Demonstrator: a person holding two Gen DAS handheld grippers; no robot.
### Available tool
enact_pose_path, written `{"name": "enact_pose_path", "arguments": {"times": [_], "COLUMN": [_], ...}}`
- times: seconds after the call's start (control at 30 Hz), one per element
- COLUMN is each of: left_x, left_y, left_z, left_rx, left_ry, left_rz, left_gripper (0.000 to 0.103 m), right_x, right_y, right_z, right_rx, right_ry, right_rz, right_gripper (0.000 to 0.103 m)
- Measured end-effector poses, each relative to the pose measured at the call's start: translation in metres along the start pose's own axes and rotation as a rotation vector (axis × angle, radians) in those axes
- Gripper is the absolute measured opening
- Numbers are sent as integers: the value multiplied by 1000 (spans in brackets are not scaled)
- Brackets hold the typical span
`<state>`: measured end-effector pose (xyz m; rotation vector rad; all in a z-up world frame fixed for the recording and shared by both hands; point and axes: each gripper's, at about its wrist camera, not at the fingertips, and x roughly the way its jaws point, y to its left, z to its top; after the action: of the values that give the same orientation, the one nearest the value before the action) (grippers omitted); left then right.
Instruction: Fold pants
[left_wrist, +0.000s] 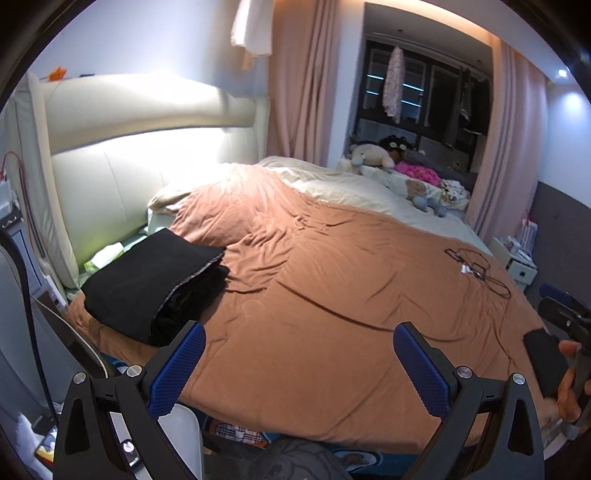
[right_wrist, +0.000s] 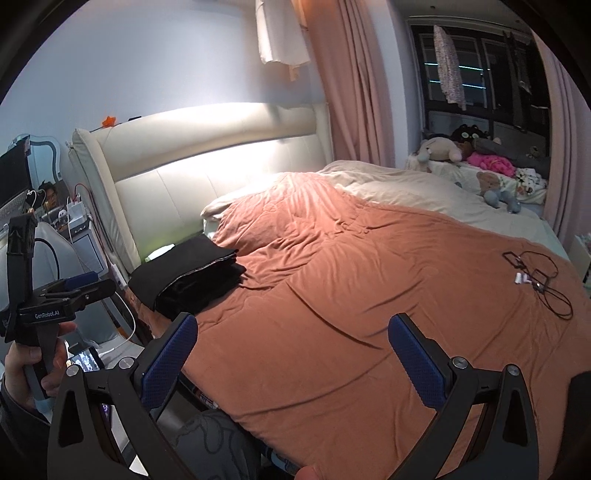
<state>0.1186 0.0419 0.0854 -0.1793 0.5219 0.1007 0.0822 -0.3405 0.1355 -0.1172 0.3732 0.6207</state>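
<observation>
Lying on the near-left corner of the bed (left_wrist: 332, 295), close to the cream headboard (left_wrist: 122, 173), the black pants (left_wrist: 155, 280) are already stacked in a thick folded bundle on the rust-coloured duvet (right_wrist: 351, 295), with a thin grey seam or lining showing along the open edge that faces the cameras. Both tools are released and empty: the left hand-held gripper (left_wrist: 299, 365) and the right hand-held gripper (right_wrist: 291, 354) each hold their blue-padded jaws wide apart above the front edge of the bed, clear of the bundle. The cloth looks soft, limp and fairly light, so it should sag and slide out of shape if it is lifted by one point. Judging from the layered edge, the safest hold is a pinch through all layers at the two corners of that open side, one tool per corner, or a grip on the folded spine nearer the headboard. The duvet beneath is wrinkled and yielding, so a jaw pressed low may catch it too. A tangle of black cable (right_wrist: 539, 280) lies well apart at the far right.
</observation>
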Motion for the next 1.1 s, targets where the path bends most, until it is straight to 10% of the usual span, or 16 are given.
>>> {"name": "enact_pose_path", "arguments": {"times": [1.1], "left_x": [-71], "left_y": [-45], "left_z": [-103], "left_rx": [45], "left_ry": [-135], "left_rz": [-36], "left_gripper": [103], "right_x": [-83], "right_y": [26], "right_z": [-123], "right_rx": [33], "right_ry": [-101], "right_rz": [-103], "right_gripper": [103]}}
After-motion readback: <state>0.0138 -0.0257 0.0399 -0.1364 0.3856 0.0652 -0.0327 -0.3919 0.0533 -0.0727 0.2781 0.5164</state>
